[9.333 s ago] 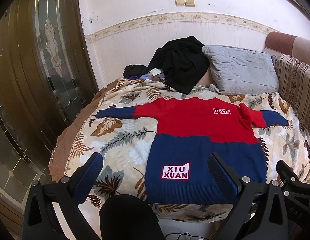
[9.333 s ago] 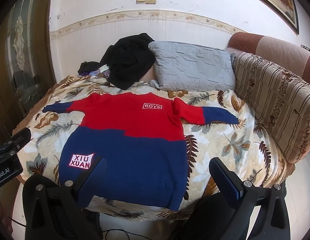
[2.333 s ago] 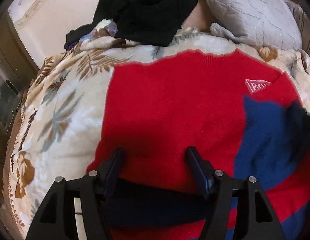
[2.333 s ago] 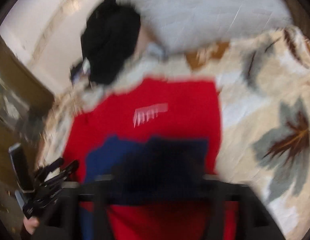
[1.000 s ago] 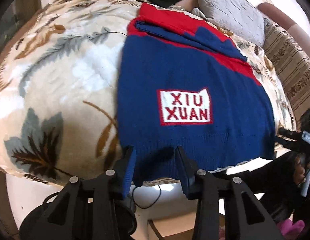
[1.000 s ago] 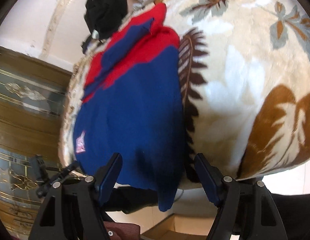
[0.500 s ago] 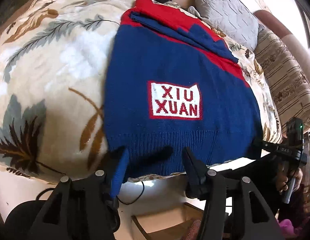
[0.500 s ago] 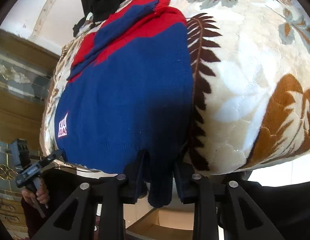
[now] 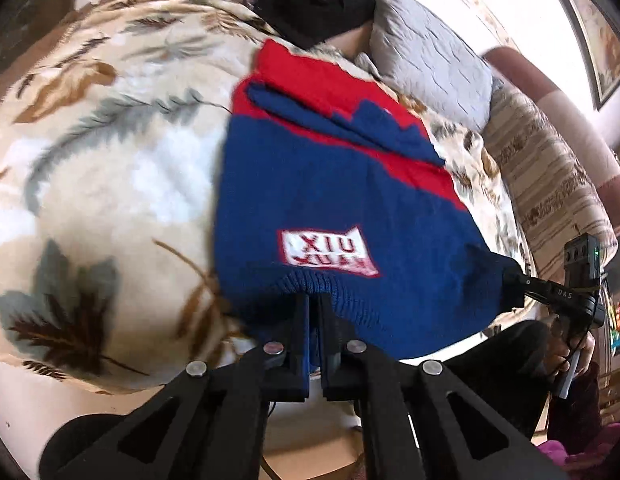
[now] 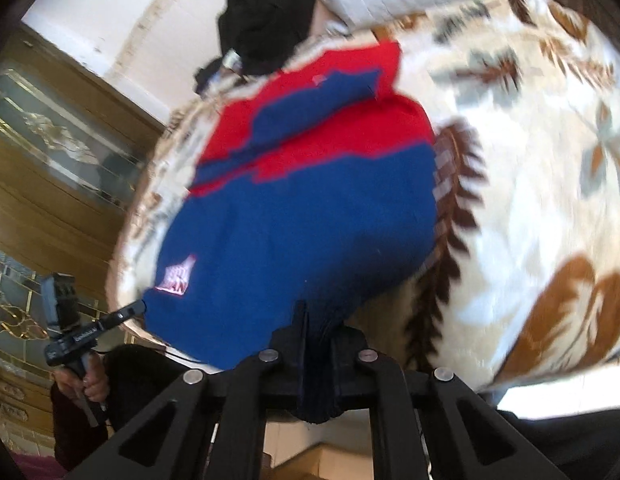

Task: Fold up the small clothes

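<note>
The left gripper (image 9: 314,308) has its jaws clenched on the ribbed hem of the sweater (image 9: 334,184); the right gripper (image 10: 318,320) grasps the same hem. Ahead of both jaws, the sweater lies on the bed (image 9: 89,168), sleeves folded in.

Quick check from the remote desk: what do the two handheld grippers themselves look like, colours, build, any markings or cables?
Both are matte black. The left gripper and right gripper each have flat, blade-like fingers on angular linkage arms with triangular cut-outs and round silver pivot pins. Seen from the opposite camera, each has a pistol-style handle with white lettering, too small to read fully, and a boxy module on top. The left wrist view shows a thin cable at the right gripper's handle.
</note>
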Tool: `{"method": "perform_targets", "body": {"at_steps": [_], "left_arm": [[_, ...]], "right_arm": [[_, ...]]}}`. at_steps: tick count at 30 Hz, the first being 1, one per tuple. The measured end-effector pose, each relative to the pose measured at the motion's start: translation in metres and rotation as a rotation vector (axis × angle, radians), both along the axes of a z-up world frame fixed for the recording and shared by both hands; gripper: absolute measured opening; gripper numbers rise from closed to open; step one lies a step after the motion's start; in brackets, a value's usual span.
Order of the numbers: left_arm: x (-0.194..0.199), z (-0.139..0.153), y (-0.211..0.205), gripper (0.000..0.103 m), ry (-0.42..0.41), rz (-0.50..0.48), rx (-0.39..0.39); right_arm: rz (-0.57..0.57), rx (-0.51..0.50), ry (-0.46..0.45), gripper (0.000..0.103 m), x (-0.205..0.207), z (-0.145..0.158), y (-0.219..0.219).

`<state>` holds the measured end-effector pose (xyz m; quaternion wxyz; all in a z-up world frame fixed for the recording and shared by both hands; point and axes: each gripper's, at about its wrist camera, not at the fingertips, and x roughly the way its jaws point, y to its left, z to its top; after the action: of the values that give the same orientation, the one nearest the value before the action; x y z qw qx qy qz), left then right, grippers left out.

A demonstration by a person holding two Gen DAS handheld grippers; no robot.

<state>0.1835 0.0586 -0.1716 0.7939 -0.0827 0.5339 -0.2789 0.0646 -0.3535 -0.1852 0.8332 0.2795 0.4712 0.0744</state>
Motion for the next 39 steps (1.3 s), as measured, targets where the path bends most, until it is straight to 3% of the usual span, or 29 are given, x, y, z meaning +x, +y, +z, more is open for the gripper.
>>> {"method": "perform_targets", "body": {"at_steps": [3, 5, 7, 12, 13, 14, 16, 23, 24, 26, 28, 29, 31, 33, 34, 36, 37, 39], "left_arm": [[0.0, -0.002, 0.011, 0.008, 0.025, 0.023, 0.031], [-0.002, -0.015, 0.013, 0.04, 0.075, 0.051, 0.06], [-0.003, -0.027, 0.01, 0.048, 0.106, 0.069, 0.088], [-0.002, -0.049, -0.003, 0.047, 0.14, 0.07, 0.114], [-0.002, -0.051, -0.005, 0.043, 0.137, 0.068, 0.116], [-0.003, -0.052, -0.009, 0.026, 0.129, 0.061, 0.11], [-0.003, -0.052, -0.013, 0.012, 0.122, 0.047, 0.109], [-0.005, -0.045, -0.006, 0.007, 0.099, 0.06, 0.095], [-0.005, -0.047, -0.005, 0.009, 0.106, 0.068, 0.115], [-0.004, -0.053, -0.005, 0.038, 0.145, 0.083, 0.161], [-0.005, -0.055, -0.005, 0.051, 0.151, 0.079, 0.14], [-0.005, -0.055, -0.006, 0.051, 0.152, 0.072, 0.131], [-0.005, -0.055, -0.011, 0.048, 0.147, 0.065, 0.123], [-0.003, -0.056, -0.01, 0.024, 0.146, 0.08, 0.125], [-0.002, -0.056, -0.01, 0.007, 0.145, 0.083, 0.123], [-0.001, -0.052, -0.008, 0.005, 0.144, 0.085, 0.083], [-0.001, -0.048, -0.007, 0.005, 0.132, 0.083, 0.068], [-0.002, -0.037, -0.006, 0.005, 0.097, 0.072, 0.052]], "right_arm": [[0.005, -0.006, 0.01, 0.01, 0.007, -0.003, 0.0], [0.005, 0.002, 0.04, 0.01, 0.009, -0.013, 0.003], [-0.001, 0.004, 0.072, 0.01, 0.009, -0.025, 0.008], [-0.017, 0.025, 0.09, 0.01, 0.005, -0.032, 0.003], [-0.017, 0.032, 0.093, 0.01, 0.005, -0.032, 0.003], [-0.015, 0.036, 0.094, 0.01, 0.004, -0.032, 0.002], [-0.008, 0.027, 0.093, 0.01, 0.005, -0.031, 0.005], [-0.011, 0.042, 0.166, 0.014, 0.001, -0.046, 0.001], [-0.012, 0.046, 0.19, 0.014, 0.002, -0.05, 0.001], [-0.014, 0.067, 0.221, 0.015, 0.003, -0.058, 0.0], [-0.011, 0.072, 0.238, 0.022, 0.002, -0.062, 0.002], [-0.006, 0.081, 0.25, 0.028, 0.003, -0.066, 0.004], [0.0, 0.105, 0.255, 0.036, 0.003, -0.07, 0.007], [0.008, 0.124, 0.232, 0.046, 0.002, -0.069, 0.009], [0.015, 0.124, 0.217, 0.046, 0.002, -0.067, 0.011], [0.028, 0.097, 0.198, 0.028, 0.002, -0.063, 0.014], [0.031, 0.089, 0.189, 0.01, 0.002, -0.061, 0.014], [0.024, 0.09, 0.161, 0.01, 0.002, -0.054, 0.012]]}}
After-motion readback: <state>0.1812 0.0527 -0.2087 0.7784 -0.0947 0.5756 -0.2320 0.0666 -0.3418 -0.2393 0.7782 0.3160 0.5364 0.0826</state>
